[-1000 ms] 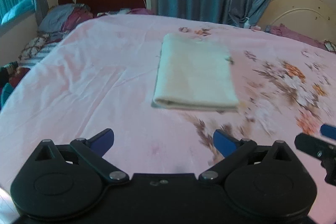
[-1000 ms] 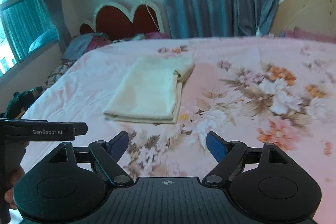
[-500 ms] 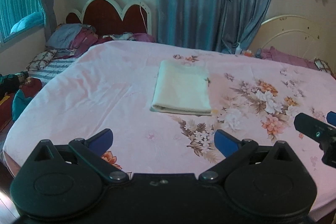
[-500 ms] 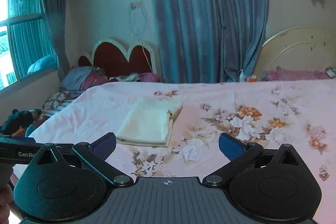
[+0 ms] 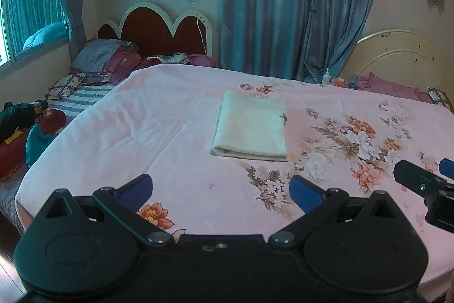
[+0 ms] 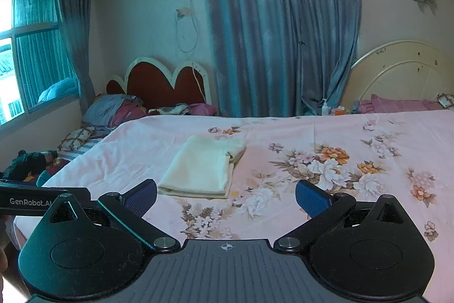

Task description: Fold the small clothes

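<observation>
No containers in sight: only a bed covered by a pink floral sheet (image 5: 159, 115), carrying one cream garment (image 5: 251, 129) folded into a neat rectangle.

Left gripper (image 5: 220, 186): jaws released, spread wide, blue pads clear of everything, nothing between them. Cream garment well ahead of the jaws, roughly on their midline, leaning slightly toward the right-hand finger; folded edge facing the jaws, flat on the sheet. Printed flowers directly under and between the fingertips. Off past the right finger, the black tip of the right gripper (image 5: 420, 183) poking in at the frame edge.

Right gripper (image 6: 225, 196): jaws likewise released, standing at their widest, empty. Garment (image 6: 203, 168) ahead and closer to the left-hand finger, apart from it, thick fold toward the jaws. Beside the left finger, the labelled black body of the left gripper (image 6: 42, 200).

Farther beyond both sets of jaws: red scalloped headboard (image 5: 161, 31), blue curtain (image 5: 295, 7), heap of bedding (image 5: 105, 61) on a second bed to the left.

Against a second ago: garment smaller and farther from both sets of jaws, both grippers pulled back and up, more of the room in sight. Right jaws wider than then; left jaws unchanged. Garment itself lying as before.
</observation>
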